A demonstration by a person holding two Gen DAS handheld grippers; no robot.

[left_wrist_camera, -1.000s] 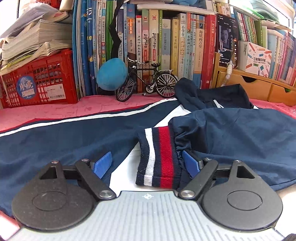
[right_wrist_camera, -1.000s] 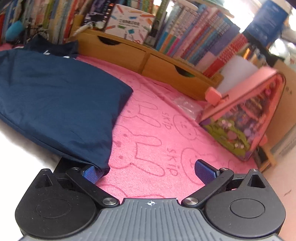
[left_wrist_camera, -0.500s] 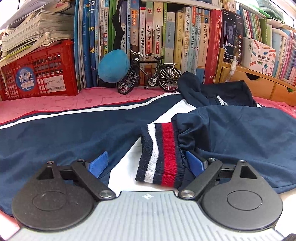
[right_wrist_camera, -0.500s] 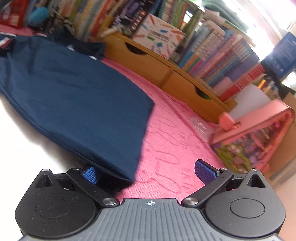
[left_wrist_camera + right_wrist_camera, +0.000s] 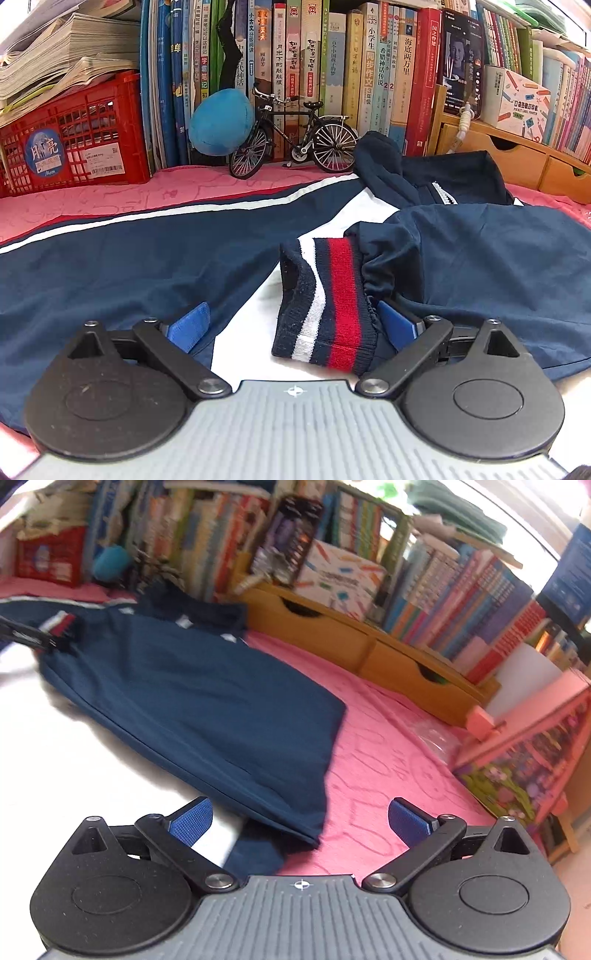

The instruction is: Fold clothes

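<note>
A navy jacket with white panels lies spread on a pink cloth. One sleeve is folded across the body, its striped red, white and navy cuff lying between my left gripper's fingers. My left gripper is open, low over the jacket, holding nothing. In the right wrist view the folded navy sleeve lies ahead and left, its corner just in front of my right gripper, which is open and empty above the cloth. The cuff and the left gripper show far left.
Books line the back, with a red crate, a blue ball and a model bicycle in front. A wooden drawer unit stands at right back. A pink toy house stands at far right.
My right gripper has lifted and pulled back from the sleeve's edge, so more of the jacket shows. My left gripper has barely moved and stays open around the cuff.
</note>
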